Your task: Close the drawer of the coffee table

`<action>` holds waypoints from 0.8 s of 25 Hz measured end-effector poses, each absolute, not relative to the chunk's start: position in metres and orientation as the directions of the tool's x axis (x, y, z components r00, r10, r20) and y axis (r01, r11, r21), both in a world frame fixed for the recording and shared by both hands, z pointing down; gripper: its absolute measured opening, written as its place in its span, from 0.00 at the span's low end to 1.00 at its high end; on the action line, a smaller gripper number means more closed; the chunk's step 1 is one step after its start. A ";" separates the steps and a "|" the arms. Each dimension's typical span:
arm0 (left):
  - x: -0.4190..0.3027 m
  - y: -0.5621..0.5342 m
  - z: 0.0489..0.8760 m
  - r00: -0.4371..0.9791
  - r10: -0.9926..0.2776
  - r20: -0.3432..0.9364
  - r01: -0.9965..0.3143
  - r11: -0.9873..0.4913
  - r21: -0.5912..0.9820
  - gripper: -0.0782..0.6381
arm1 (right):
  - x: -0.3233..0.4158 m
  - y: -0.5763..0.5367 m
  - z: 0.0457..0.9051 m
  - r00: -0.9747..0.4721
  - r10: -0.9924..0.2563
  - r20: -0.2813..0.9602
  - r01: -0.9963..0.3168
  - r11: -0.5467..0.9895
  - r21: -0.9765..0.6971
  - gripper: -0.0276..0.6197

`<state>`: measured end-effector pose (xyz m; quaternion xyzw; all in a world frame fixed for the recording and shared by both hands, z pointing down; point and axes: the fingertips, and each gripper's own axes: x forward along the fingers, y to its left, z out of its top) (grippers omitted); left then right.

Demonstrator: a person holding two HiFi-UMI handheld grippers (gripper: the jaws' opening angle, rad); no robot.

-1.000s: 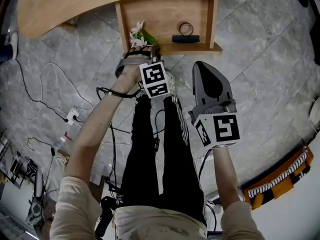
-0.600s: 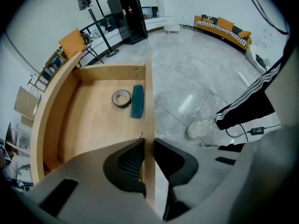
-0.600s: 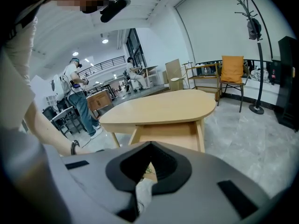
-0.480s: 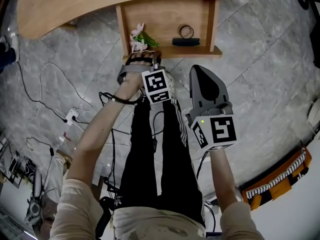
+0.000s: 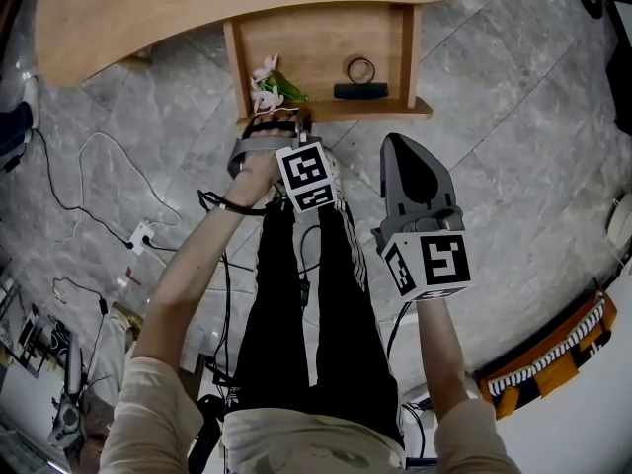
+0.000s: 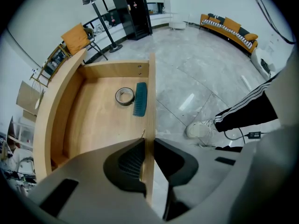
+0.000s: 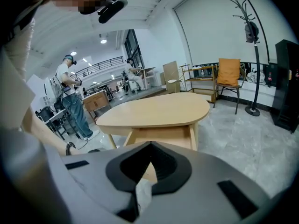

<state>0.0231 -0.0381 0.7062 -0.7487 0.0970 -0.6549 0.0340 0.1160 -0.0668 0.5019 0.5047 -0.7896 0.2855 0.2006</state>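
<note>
The wooden coffee table (image 5: 197, 8) has its drawer (image 5: 409, 47) pulled out toward me. In the drawer lie a tape ring (image 5: 361, 69), a dark comb (image 5: 359, 90) and a small pink and green toy (image 5: 269, 82). My left gripper (image 5: 281, 118) points steeply down at the left end of the drawer's front board (image 6: 150, 101). In the left gripper view this gripper (image 6: 148, 141) is shut on that thin board, one pad on each face. My right gripper (image 5: 393, 140) hangs over the floor right of the drawer, shut on nothing (image 7: 150, 143).
The person's legs in black trousers (image 5: 296, 294) stand just below the drawer. Cables and a power strip (image 5: 148, 230) lie on the grey floor to the left. An orange striped sofa (image 5: 553, 354) sits at the lower right. People stand far behind the table (image 7: 159, 111).
The left gripper stays at the drawer's front board and the right gripper hangs where it was. Only the view has shifted a little.
</note>
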 end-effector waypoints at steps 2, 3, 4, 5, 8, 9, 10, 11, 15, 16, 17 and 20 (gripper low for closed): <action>0.021 -0.041 0.699 0.130 -0.200 0.971 -0.110 -0.976 -0.186 0.21 | 0.116 -0.068 0.500 -0.408 -0.684 0.604 -0.913 0.324 -0.249 0.05; 0.021 -0.042 0.696 0.134 -0.204 0.970 -0.119 -0.975 -0.188 0.21 | 0.116 -0.069 0.499 -0.410 -0.684 0.603 -0.912 0.325 -0.250 0.05; 0.021 -0.043 0.693 0.137 -0.205 0.969 -0.127 -0.974 -0.188 0.21 | 0.116 -0.069 0.498 -0.412 -0.684 0.602 -0.911 0.327 -0.251 0.05; 0.022 -0.043 0.689 0.140 -0.207 0.968 -0.132 -0.973 -0.189 0.21 | 0.117 -0.070 0.497 -0.412 -0.685 0.600 -0.911 0.328 -0.251 0.05; 0.025 -0.050 0.675 0.145 -0.223 0.964 -0.146 -0.968 -0.202 0.21 | 0.119 -0.072 0.489 -0.412 -0.692 0.593 -0.911 0.326 -0.253 0.05; 0.025 -0.055 0.670 0.145 -0.231 0.962 -0.155 -0.966 -0.209 0.21 | 0.119 -0.073 0.486 -0.412 -0.695 0.589 -0.911 0.325 -0.253 0.05; 0.025 -0.060 0.665 0.146 -0.239 0.960 -0.167 -0.962 -0.215 0.21 | 0.119 -0.075 0.483 -0.412 -0.698 0.586 -0.911 0.326 -0.253 0.05; 0.025 -0.065 0.660 0.147 -0.247 0.958 -0.176 -0.959 -0.220 0.21 | 0.119 -0.076 0.481 -0.413 -0.700 0.582 -0.910 0.328 -0.252 0.05; 0.025 -0.090 0.654 0.135 -0.271 0.953 -0.186 -0.952 -0.245 0.21 | 0.118 -0.082 0.475 -0.414 -0.707 0.573 -0.910 0.330 -0.251 0.05; 0.024 -0.097 0.655 0.129 -0.278 0.952 -0.188 -0.949 -0.252 0.21 | 0.118 -0.084 0.475 -0.414 -0.709 0.571 -0.910 0.330 -0.251 0.05; 0.023 -0.104 0.656 0.123 -0.285 0.950 -0.189 -0.947 -0.260 0.21 | 0.119 -0.085 0.475 -0.414 -0.710 0.569 -0.910 0.330 -0.251 0.05; 0.022 -0.122 0.659 0.114 -0.303 0.946 -0.191 -0.941 -0.278 0.21 | 0.122 -0.087 0.478 -0.416 -0.708 0.570 -0.909 0.332 -0.251 0.05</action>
